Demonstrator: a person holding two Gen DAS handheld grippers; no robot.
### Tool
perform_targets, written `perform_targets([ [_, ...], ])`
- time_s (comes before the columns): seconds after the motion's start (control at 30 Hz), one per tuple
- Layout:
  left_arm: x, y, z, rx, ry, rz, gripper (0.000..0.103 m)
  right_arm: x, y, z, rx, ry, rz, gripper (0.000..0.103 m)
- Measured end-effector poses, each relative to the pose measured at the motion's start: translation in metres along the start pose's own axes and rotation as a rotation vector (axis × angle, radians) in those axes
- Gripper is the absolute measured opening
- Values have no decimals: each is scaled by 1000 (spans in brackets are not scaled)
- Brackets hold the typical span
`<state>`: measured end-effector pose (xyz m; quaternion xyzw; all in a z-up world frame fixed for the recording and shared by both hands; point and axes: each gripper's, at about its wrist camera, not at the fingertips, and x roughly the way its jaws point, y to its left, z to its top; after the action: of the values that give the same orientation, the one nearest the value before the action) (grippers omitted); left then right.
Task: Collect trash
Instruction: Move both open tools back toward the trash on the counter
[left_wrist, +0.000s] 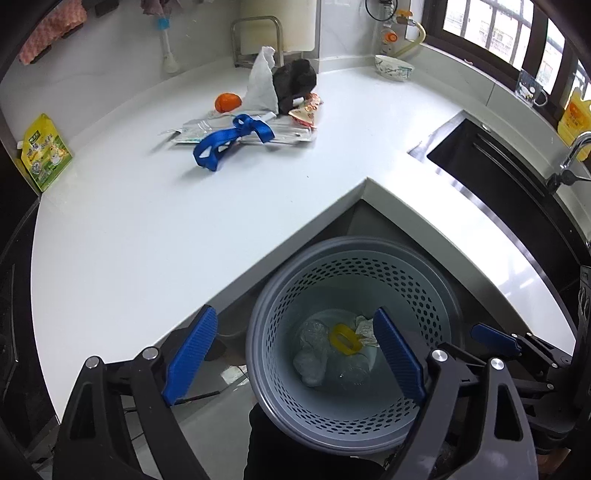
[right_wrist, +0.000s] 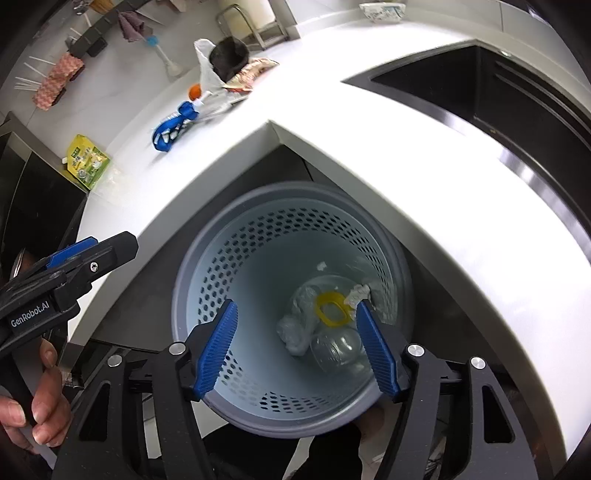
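Both claws wide open, holding nothing: left gripper (left_wrist: 293, 356) and right gripper (right_wrist: 299, 347) above grey bin (left_wrist: 448, 295); trash pile (left_wrist: 258, 114) at 12 o'clock on counter (left_wrist: 147, 240)

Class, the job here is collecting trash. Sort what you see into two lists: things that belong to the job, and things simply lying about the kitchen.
Belongs to the job:
- grey bin, already holding a yellow ring
- blue strap
- white bag
- black bag
- snack wrapper

Probably just lying about:
- bowl
- green pouch
- oil bottle
- orange fruit (unclear)
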<state>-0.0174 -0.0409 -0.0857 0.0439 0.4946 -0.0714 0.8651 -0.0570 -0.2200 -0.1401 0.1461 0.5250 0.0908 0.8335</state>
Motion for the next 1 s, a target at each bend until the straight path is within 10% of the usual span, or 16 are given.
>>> perform_targets([
  [1.0,11,94,117,-67,-159,59,93,5,38,146,12,-179,-7,70],
])
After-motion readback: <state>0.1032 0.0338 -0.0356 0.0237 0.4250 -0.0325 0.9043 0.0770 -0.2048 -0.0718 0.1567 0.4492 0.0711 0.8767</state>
